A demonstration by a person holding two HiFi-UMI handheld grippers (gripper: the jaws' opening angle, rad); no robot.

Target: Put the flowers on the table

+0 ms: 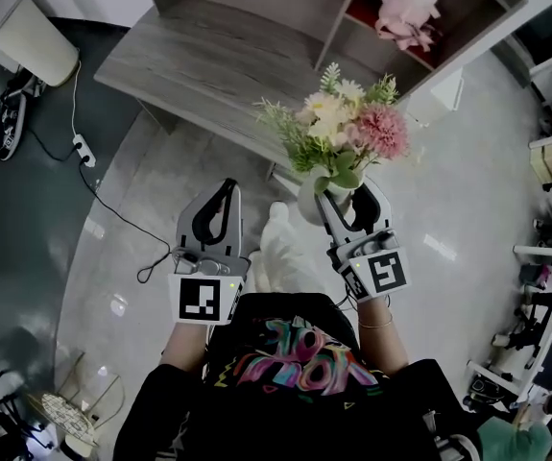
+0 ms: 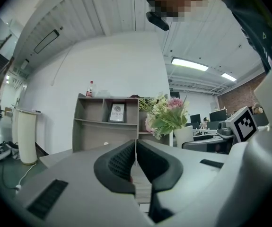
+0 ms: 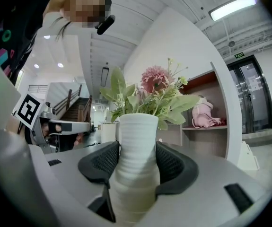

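Observation:
A white ribbed vase [image 3: 136,160] holds a bunch of pink, cream and green flowers [image 1: 345,125]. My right gripper [image 1: 338,198] is shut on the vase's body, one pad on each side, and carries it upright in the air. The same flowers [image 2: 166,115] appear at the right of the left gripper view. My left gripper [image 1: 216,205] hangs beside it at the left, shut with nothing between its jaws. The grey wooden table [image 1: 208,60] lies ahead of both grippers, its near edge just past the flowers.
A grey shelf unit [image 1: 391,12] stands behind the table, with a pink bouquet [image 1: 405,10] in one compartment. A white bin [image 1: 26,32] sits at far left by a power strip and cable [image 1: 84,152] on the floor. Office desks line the right side.

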